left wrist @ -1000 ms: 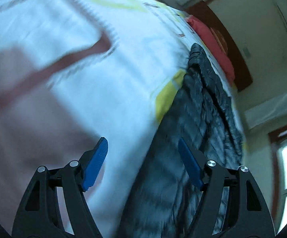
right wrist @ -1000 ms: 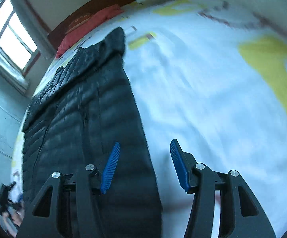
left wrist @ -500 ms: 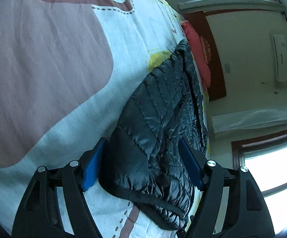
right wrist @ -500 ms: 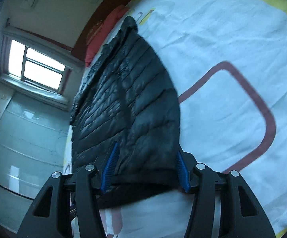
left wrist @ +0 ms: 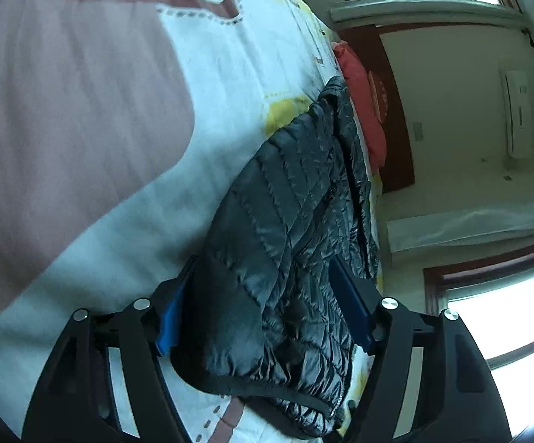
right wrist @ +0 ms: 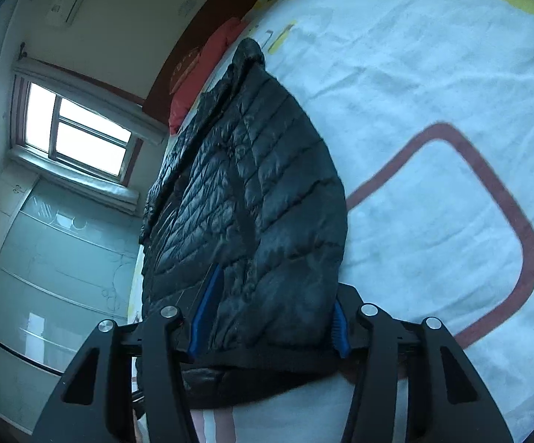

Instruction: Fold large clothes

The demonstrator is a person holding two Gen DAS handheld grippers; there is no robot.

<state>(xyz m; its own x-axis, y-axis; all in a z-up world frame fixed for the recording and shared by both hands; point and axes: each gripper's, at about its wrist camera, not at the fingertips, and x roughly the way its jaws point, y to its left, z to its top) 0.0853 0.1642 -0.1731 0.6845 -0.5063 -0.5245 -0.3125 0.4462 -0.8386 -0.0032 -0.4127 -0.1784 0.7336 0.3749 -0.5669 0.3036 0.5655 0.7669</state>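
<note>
My right gripper [right wrist: 267, 313] straddles the hem end of the black puffer jacket [right wrist: 252, 192], fingers wide apart. The jacket lies on the patterned bedsheet [right wrist: 433, 74].

We see a bed under a pale patterned sheet [right wrist: 433, 85], with a red pillow [left wrist: 363, 107] at its dark wooden headboard [left wrist: 389, 110]. Daylight enters through a window [right wrist: 78, 136], and an air conditioner [left wrist: 518, 114] hangs on the cream wall [left wrist: 459, 140].

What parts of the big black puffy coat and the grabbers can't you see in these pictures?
- Left wrist view: the jacket covers the inner faces of the left gripper pads; its hem corner runs behind the right finger.
- Right wrist view: the jacket's underside lies against the bedsheet; the right gripper hides the hem. Whether the jaws pinch fabric is unclear.
</note>
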